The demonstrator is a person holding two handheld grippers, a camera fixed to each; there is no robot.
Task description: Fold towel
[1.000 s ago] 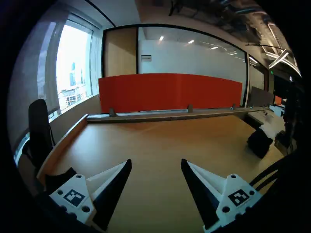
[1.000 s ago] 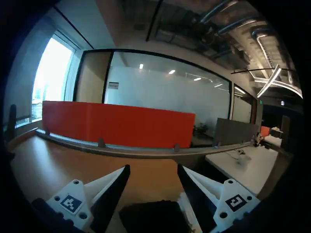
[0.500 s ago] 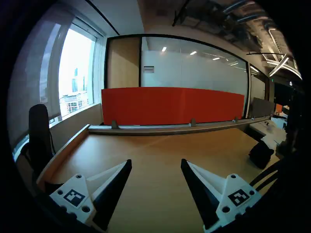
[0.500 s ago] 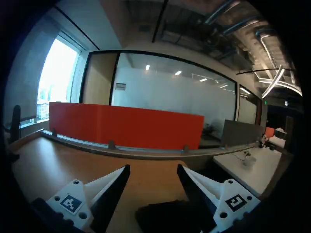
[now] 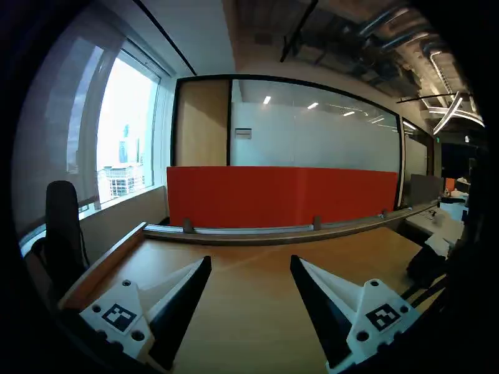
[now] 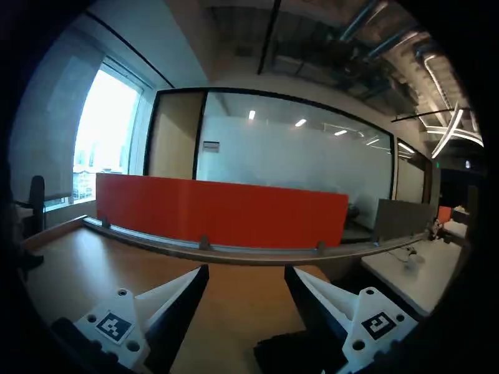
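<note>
Both the left tongs (image 5: 249,258) and the right tongs (image 6: 246,268) stand wide apart, empty, over the smooth wooden surface (image 5: 249,330).

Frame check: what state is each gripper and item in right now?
left gripper: open, holding nothing.
right gripper: open, holding nothing.
dark bundle: bunched, lying on the desk, not gripped.
orange divider: upright at the desk's far edge.

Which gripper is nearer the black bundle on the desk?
Right. The right gripper has the black bundle close in front; the left gripper has it far off to its right.
</note>
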